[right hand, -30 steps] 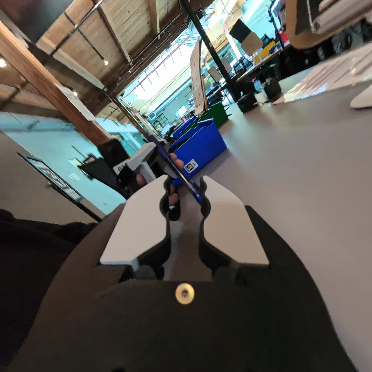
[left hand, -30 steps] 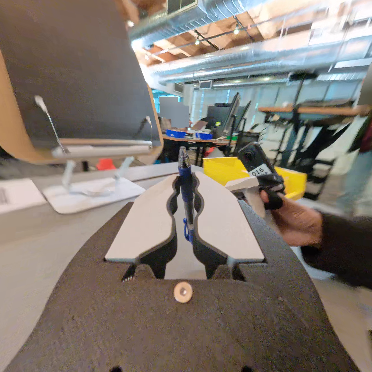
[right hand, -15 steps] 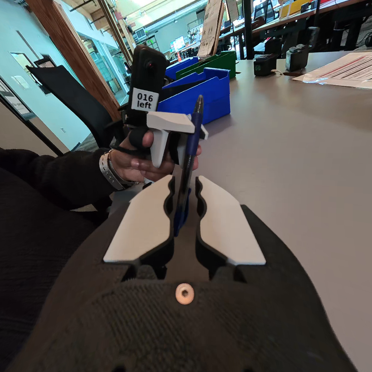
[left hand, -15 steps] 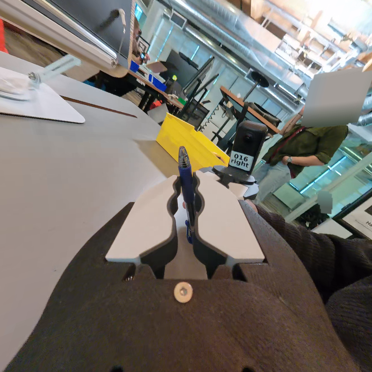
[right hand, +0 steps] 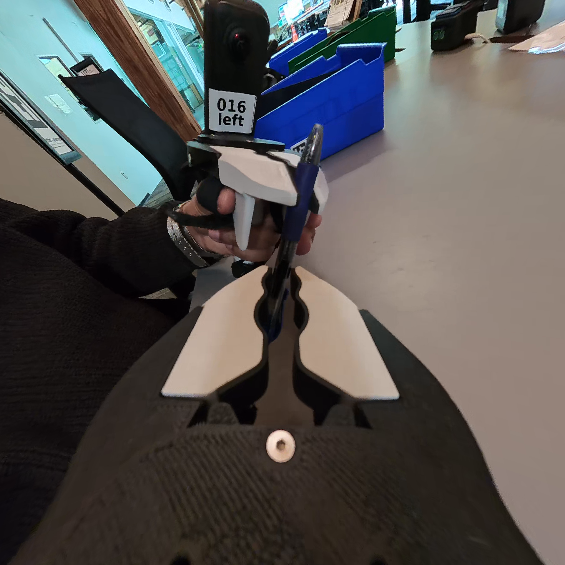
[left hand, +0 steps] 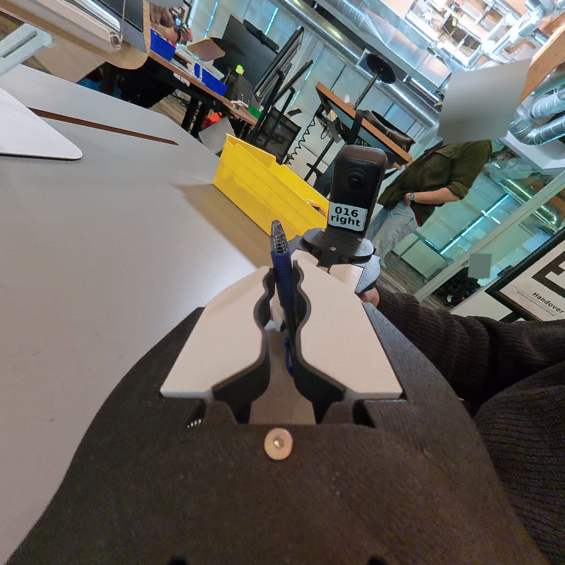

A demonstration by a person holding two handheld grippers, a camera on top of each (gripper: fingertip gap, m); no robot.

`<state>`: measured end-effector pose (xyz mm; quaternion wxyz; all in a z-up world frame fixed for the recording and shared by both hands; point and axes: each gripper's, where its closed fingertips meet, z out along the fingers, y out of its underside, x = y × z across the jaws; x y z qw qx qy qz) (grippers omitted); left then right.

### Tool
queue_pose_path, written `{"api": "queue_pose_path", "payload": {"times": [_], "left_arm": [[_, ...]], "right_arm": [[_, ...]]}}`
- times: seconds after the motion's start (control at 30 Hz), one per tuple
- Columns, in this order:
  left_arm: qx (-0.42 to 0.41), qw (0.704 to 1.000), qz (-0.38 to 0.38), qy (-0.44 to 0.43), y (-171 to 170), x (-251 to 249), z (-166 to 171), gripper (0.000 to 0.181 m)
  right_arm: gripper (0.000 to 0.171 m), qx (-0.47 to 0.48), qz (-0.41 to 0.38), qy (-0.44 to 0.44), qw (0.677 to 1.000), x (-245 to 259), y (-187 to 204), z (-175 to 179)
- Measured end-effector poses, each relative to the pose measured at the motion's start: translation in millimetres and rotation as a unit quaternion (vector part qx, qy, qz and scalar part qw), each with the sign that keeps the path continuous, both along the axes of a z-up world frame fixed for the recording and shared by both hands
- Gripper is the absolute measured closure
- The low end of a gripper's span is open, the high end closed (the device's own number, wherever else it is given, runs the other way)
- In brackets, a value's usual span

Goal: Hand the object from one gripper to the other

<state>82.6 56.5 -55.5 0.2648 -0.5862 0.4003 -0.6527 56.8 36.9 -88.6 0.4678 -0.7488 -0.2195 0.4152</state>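
A blue pen [left hand: 282, 275] stands upright between the fingers of my left gripper [left hand: 283, 264], which is shut on its blue grip section. In the right wrist view my right gripper [right hand: 280, 269] has its jaws drawn in around the lower, clip end of the same pen [right hand: 301, 195]. They look closed on it. The left gripper [right hand: 301, 180] shows there holding the pen higher up, just beyond my right fingertips. In the left wrist view the right gripper's camera [left hand: 354, 183] rises close behind the pen. Both grippers are held above the grey table [left hand: 91, 244].
A yellow bin [left hand: 260, 189] sits on the table behind the grippers. A blue bin [right hand: 336, 104] and a green bin [right hand: 367, 27] stand at the far side, next to a black chair [right hand: 128, 116]. A person in a green shirt [left hand: 428, 183] stands beyond the table. The grippers' ends are close to 4 centimetres from one another.
The two grippers have come together, facing each other. The right jaws have moved in around the pen's lower end and narrowed on it. The left gripper has kept hold of the pen.
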Motion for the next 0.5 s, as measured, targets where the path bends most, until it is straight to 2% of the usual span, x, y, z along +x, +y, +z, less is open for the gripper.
{"api": "queue_pose_path", "payload": {"times": [0.3,0.5], "left_arm": [[0.018,0.999,0.013,-0.024,1,0,5,0.168],[0.012,0.998,0.043,-0.032,9,1,6,0.145]], "right_arm": [[0.161,-0.013,-0.009,0.022,1.000,4,1,5],[0.161,-0.007,-0.031,0.059,0.998,14,5,18]]}}
